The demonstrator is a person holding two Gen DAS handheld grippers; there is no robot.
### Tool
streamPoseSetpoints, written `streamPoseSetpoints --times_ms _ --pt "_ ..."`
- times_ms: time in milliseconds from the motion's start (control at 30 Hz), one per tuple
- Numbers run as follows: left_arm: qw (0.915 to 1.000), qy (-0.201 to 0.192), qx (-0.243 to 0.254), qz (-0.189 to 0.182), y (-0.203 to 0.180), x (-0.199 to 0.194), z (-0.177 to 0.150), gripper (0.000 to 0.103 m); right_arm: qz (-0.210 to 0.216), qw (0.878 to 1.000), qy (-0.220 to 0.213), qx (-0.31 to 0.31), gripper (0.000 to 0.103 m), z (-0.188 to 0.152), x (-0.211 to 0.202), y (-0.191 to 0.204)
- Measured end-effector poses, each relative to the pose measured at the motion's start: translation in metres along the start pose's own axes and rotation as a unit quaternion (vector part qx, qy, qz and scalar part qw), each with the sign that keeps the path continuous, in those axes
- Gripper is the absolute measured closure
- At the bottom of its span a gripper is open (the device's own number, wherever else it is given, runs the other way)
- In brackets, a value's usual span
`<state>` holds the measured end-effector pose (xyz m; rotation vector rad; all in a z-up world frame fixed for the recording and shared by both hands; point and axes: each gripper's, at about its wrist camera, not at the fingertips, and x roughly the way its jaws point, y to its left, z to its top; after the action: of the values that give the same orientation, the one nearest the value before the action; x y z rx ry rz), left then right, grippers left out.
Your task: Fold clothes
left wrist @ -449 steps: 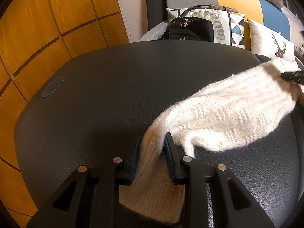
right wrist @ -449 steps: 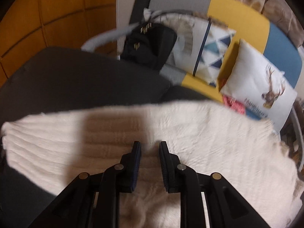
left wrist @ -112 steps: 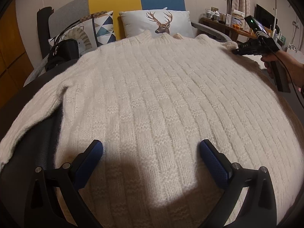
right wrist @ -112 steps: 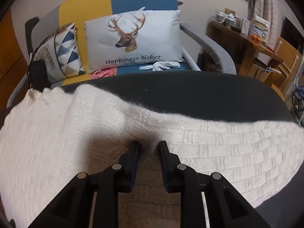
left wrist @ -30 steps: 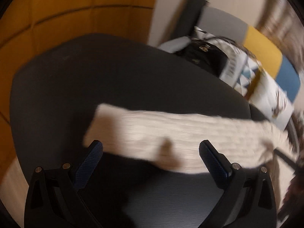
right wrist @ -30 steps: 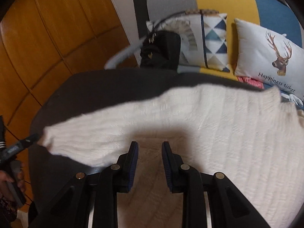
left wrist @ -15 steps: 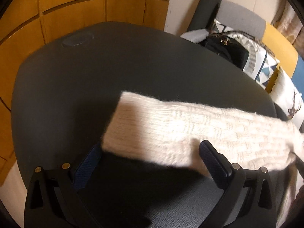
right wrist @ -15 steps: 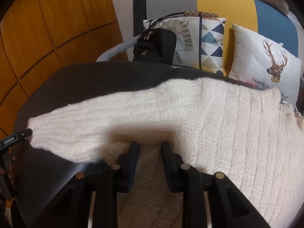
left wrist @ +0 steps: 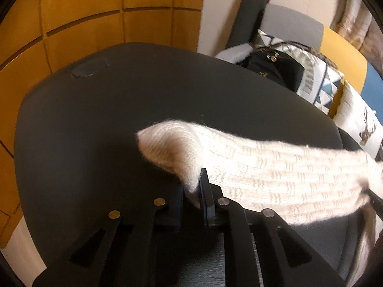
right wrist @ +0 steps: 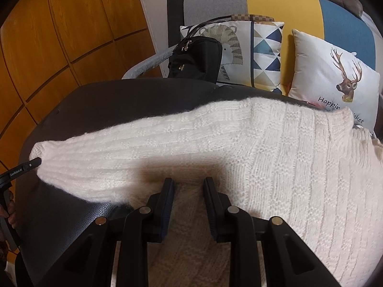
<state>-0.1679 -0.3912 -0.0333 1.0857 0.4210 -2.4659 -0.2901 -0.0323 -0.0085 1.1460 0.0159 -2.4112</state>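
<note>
Both black hand-held grippers are busy with one fluffy cream knitted sweater (right wrist: pixel 275 148). On the left gripper (left wrist: pixel 191 191), the jaws are closing and pinch the near edge of the sweater's long sleeve (left wrist: pixel 251 165) close to its cuff. On the right gripper (right wrist: pixel 188 191), the jaws stand a little apart with a fold of the sweater bunched between them. That sweater lies spread on a round black leather table (right wrist: pixel 119 98), with the sleeve stretched out to the left. Past the far side of the table is a grey, yellow and blue sofa (right wrist: pixel 275 2) with a black handbag (right wrist: pixel 195 58), a triangle-pattern pillow (right wrist: pixel 261 55) and a white deer pillow (right wrist: pixel 335 71). Orange wooden wall panels (right wrist: pixel 59 31) are on the left.
</note>
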Motion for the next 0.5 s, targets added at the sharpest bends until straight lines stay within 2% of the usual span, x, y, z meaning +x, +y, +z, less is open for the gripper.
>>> streamPoseSetpoints --times_ms 100,200,267,333,400,467,500 --pt "0.9999 0.011 -0.005 -0.005 0.001 0.005 0.0 0.09 -0.004 1.0 0.001 -0.003 0.078 0.0 0.001 0.001" --pt "0.9997 0.02 -0.007 -0.015 0.001 0.007 0.001 0.083 -0.002 1.0 0.002 -0.003 0.077 0.0 0.002 0.001" --pt "0.9991 0.03 -0.022 -0.02 0.006 0.003 0.002 0.059 0.012 1.0 0.008 0.007 0.077 0.002 0.003 -0.003" --pt "0.998 0.031 -0.05 -0.022 0.015 -0.006 0.001 0.053 0.039 0.999 0.014 0.034 0.077 0.007 -0.002 -0.014" --pt "0.9964 0.011 -0.083 -0.015 0.026 -0.024 -0.003 0.053 0.056 0.997 0.015 0.056 0.077 0.014 -0.008 -0.024" --pt "0.9921 -0.026 -0.122 0.004 0.034 -0.047 -0.008 0.052 0.029 0.999 0.001 0.045 0.077 0.022 -0.017 -0.031" --pt "0.9905 -0.041 -0.131 0.002 0.03 -0.057 -0.011 0.052 0.016 0.999 -0.006 0.039 0.078 0.025 -0.022 -0.034"
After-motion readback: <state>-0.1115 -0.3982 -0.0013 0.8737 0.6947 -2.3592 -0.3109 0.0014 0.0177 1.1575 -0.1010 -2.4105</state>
